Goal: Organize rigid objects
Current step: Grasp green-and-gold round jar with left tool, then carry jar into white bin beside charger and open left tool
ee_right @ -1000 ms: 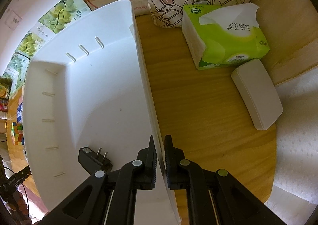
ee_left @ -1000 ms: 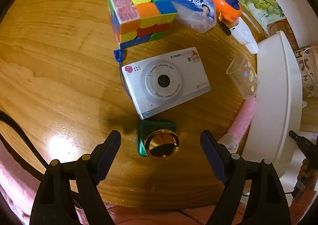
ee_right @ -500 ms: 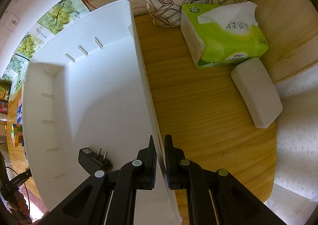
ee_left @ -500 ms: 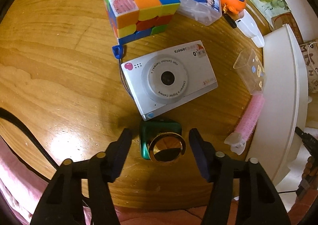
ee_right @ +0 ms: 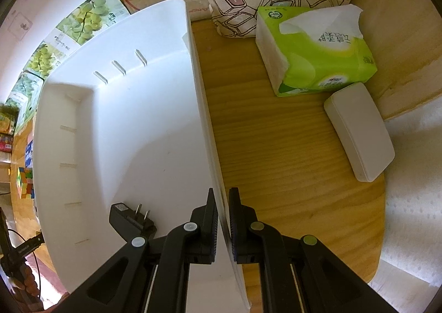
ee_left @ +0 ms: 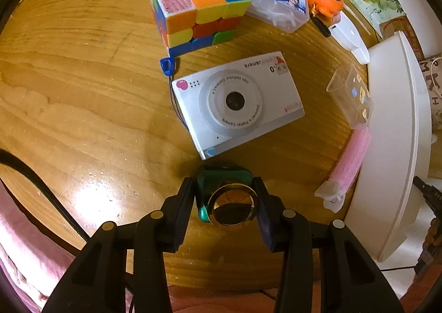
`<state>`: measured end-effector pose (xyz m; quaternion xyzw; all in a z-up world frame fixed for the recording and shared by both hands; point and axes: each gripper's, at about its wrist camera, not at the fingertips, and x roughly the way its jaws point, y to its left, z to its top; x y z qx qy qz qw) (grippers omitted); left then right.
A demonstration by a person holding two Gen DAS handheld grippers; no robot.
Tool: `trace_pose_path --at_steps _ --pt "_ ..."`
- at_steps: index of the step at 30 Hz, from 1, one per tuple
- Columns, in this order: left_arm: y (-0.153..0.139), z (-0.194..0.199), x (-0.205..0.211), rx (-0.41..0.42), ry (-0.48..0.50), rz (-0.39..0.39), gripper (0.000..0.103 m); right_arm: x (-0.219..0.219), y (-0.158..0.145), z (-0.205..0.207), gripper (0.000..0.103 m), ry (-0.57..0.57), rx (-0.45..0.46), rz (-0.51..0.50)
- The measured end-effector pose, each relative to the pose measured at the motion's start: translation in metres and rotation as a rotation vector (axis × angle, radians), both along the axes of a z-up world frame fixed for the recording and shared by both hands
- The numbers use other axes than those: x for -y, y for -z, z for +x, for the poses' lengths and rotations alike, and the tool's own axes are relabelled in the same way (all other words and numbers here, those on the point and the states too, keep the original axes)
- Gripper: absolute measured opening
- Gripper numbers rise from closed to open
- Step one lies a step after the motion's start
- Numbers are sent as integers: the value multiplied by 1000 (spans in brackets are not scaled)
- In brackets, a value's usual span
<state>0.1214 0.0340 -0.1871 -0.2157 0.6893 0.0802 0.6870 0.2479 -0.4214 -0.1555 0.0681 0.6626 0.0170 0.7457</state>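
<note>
The green bottle with a gold cap (ee_left: 225, 194), standing on the wooden table (ee_left: 83, 108) just below the white toy camera (ee_left: 237, 102), is enclosed by the left gripper (ee_left: 225, 202), whose jaws have just been closing and now touch its sides. The side wall of the white bin (ee_right: 204, 119) is clamped by the right gripper (ee_right: 222, 219), and a black plug adapter (ee_right: 129, 220) lies inside the bin.

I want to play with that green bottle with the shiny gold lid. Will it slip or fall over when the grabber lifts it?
Probably not floppy: the green bottle looks hard and blocky. Its flat sides sit between the left gripper pads, whose jaws have just been closing, so it likely won't roll. The gold lid looks glossy, so gripping there might slip. It seems small, probably light.
</note>
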Motion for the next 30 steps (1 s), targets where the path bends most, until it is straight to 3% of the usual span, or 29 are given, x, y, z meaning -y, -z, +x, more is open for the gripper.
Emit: trace_pose_path --at_steps 15,30 --pt "-25 -28 24 37 17 47 45 -9 2 6 7 -75 3 11" --pt "-88 -38 77 149 172 123 45 -12 5 11 7 -163 12 48"
